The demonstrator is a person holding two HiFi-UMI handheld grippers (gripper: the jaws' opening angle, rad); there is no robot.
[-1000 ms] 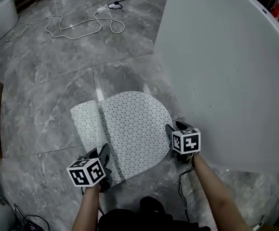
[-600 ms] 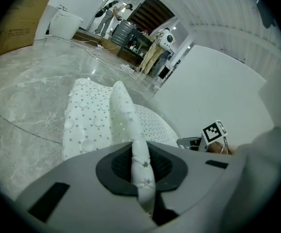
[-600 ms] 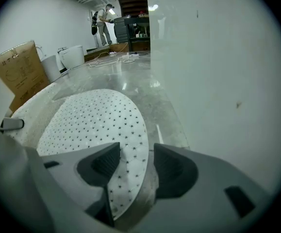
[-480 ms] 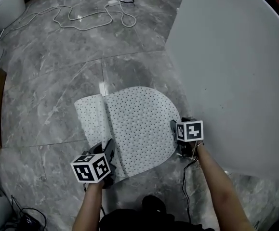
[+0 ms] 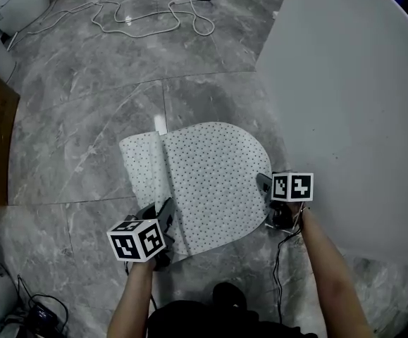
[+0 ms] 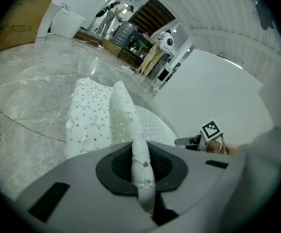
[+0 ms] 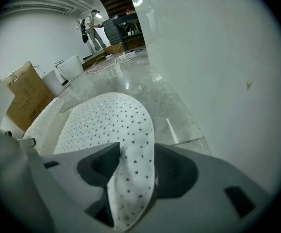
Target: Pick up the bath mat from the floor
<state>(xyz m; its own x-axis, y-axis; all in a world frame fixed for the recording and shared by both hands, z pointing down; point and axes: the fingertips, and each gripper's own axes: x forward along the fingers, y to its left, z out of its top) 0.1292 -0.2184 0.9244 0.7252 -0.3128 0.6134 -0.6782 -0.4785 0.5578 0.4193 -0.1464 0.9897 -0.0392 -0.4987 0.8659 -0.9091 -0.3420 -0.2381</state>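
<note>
The dotted white bath mat (image 5: pixel 211 182) lies on the grey floor (image 5: pixel 84 118), just beside the big white curved panel (image 5: pixel 359 104). The mat's side away from the panel is folded over. The left gripper (image 5: pixel 163 217) is clamped tight on that fold. On the panel side, the right gripper (image 5: pixel 266 189) has just been opening. Its jaws now stand wide, with the mat's curled edge loose between them.

White dotted bath mat (image 5: pixel 207 182) on grey marble floor (image 5: pixel 84 132), L side folded over. L gripper (image 5: pixel 163 218) at near-L corner; R gripper (image 5: pixel 266 190), jaws just opening w/ mat's R edge between.
</note>
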